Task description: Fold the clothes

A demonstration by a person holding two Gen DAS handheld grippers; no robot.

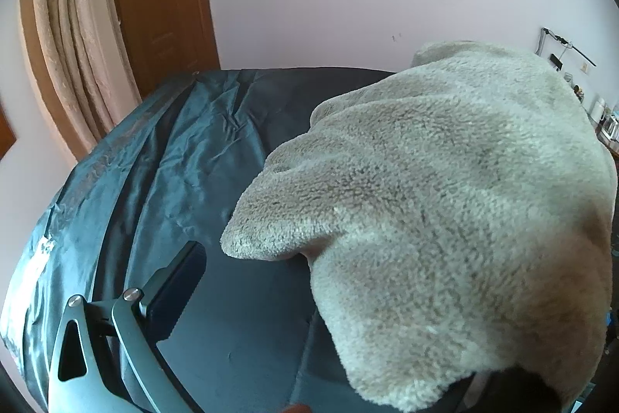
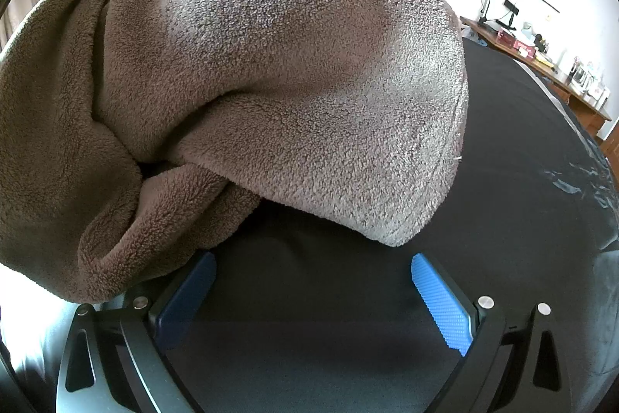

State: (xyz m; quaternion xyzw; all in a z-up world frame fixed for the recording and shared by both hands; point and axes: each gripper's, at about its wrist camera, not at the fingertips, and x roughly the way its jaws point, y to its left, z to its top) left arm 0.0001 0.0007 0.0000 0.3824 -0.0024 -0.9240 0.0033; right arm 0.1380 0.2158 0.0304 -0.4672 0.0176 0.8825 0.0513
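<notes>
R gripper [image 2: 313, 300] nearest the lens in R wrist view: 2 fingers w/ blue ribbed pads [image 2: 441, 304], spread wide, nothing between them, so released. L-side finger of that pair is partly under a drooping fold of the fleece garment [image 2: 271, 84]; cannot tell if fabric touches the pad. 1 garment only, grey-beige plush fleece, bunched in a thick mound w/ several rolled folds on its L side, lying on the dark bed cover [image 2: 503, 180] just ahead of the fingers. L wrist view: only 1 finger [image 1: 174, 297] of L gripper [image 1: 271, 316] visible, dark pad, at lower L; the other finger is hidden under the fleece garment [image 1: 445, 200], which hangs over the lower R of the frame. Cannot tell if L gripper is clenched on the cloth or loose. Bed shows 2 fabrics: flat dark cover [image 1: 240, 316] and shiny teal sheet [image 1: 174, 157], wrinkled, along the L edge. Bkgd: 1 pale curtain [image 1: 73, 45], wood door frame [image 1: 162, 6], cluttered desk [image 2: 541, 60] along far R wall.
</notes>
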